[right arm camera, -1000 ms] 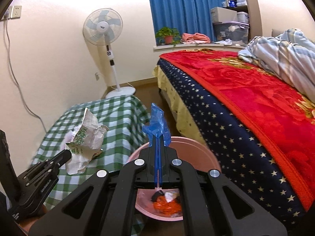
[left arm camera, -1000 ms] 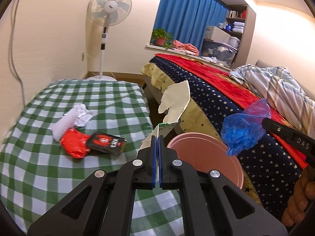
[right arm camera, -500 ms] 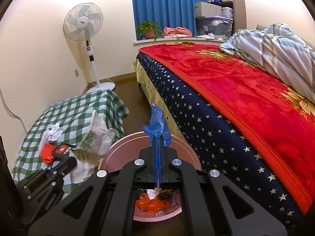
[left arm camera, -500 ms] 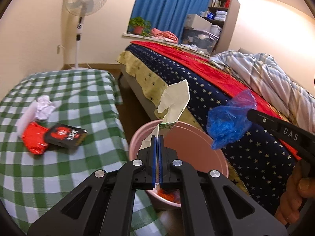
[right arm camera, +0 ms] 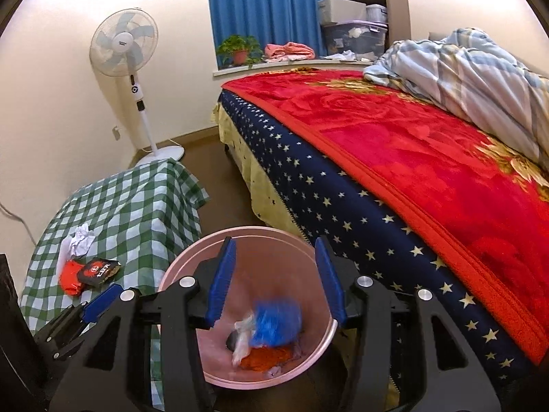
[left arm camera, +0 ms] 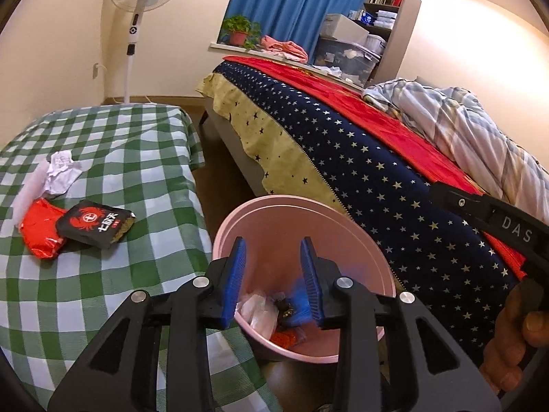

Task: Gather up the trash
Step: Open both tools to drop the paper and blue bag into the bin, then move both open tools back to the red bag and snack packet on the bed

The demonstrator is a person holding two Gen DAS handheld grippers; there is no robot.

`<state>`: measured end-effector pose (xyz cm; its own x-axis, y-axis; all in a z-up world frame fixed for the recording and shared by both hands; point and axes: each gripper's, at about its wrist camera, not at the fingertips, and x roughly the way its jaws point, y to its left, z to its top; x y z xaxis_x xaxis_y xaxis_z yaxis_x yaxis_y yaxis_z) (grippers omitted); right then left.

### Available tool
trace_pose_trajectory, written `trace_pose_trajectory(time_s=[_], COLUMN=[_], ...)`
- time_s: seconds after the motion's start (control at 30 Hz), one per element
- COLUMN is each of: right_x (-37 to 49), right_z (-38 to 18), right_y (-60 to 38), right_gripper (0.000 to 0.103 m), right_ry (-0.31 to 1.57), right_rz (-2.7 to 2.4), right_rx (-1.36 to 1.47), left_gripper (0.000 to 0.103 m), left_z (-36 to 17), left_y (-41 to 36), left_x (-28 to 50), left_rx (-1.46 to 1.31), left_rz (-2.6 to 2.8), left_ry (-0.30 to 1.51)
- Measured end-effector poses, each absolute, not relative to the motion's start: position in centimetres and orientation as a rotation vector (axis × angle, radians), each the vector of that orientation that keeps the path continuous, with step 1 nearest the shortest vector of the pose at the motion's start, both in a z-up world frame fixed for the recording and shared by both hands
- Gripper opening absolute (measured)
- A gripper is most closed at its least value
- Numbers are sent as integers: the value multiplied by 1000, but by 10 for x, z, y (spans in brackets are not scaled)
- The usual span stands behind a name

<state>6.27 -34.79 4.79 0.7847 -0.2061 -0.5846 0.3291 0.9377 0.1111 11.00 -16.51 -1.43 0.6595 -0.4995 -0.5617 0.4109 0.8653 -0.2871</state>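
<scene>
A desk (left arm camera: 113, 158) under green-checked cloth is seen at left, carrying crumpled white paper (left arm camera: 61, 171), a red wrapper (left arm camera: 39, 230) and a black packet (left arm camera: 94, 225) lying flat, its white print not legible. Left gripper (left arm camera: 272, 274) and right gripper (right arm camera: 274, 276) fingers are spread wide, empty, over the pink bin (right arm camera: 260, 237). A blue bag (right arm camera: 276, 322) lies blurred inside. The bed (right arm camera: 411, 158) is at right.

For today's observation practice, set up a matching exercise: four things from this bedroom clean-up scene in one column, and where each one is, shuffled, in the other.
Things:
1. blue plastic bag
2. black snack packet
3. potted plant
4. striped quilt

Places:
A. on the window sill
B. on the checked tablecloth
C. in the pink bin
D. on the bed

Pairs: 1-C, 2-B, 3-A, 4-D
</scene>
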Motion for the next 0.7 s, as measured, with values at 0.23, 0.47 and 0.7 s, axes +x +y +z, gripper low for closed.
trace_pose_trajectory(time_s=[0.23, 0.47, 0.7], right_x=[62, 61, 67], right_z=[49, 52, 50], right_y=[-334, -319, -294], right_gripper=[49, 49, 47], right_ry=[583, 562, 555], right_rz=[-240, -190, -124], right_rx=[197, 186, 165], left_gripper=[32, 32, 32], left_z=[-10, -7, -8], left_y=[-149, -129, -101], left_x=[107, 105, 105], left_rx=[-153, -166, -186], left_rz=[-495, -464, -399], left_ry=[667, 656, 650])
